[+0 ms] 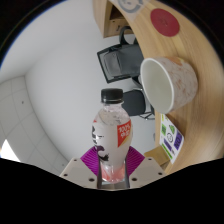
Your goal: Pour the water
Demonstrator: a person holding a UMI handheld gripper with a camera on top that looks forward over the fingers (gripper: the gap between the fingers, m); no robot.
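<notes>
A clear plastic bottle (111, 125) with a black cap and a red and white label stands between my fingers. My gripper (112, 160) is shut on the bottle's lower body, with the purple pads pressing on both sides. I hold it above the wooden table. A white paper cup (170, 82) lies tilted ahead and to the right of the bottle's cap, its open mouth turned toward the bottle. I cannot tell how much water is in the bottle.
A wooden table (148, 45) runs ahead on the right. A red round disc (162, 21) lies far along it. A black chair (118, 60) stands beyond the bottle. A green and yellow box (171, 138) sits at the right.
</notes>
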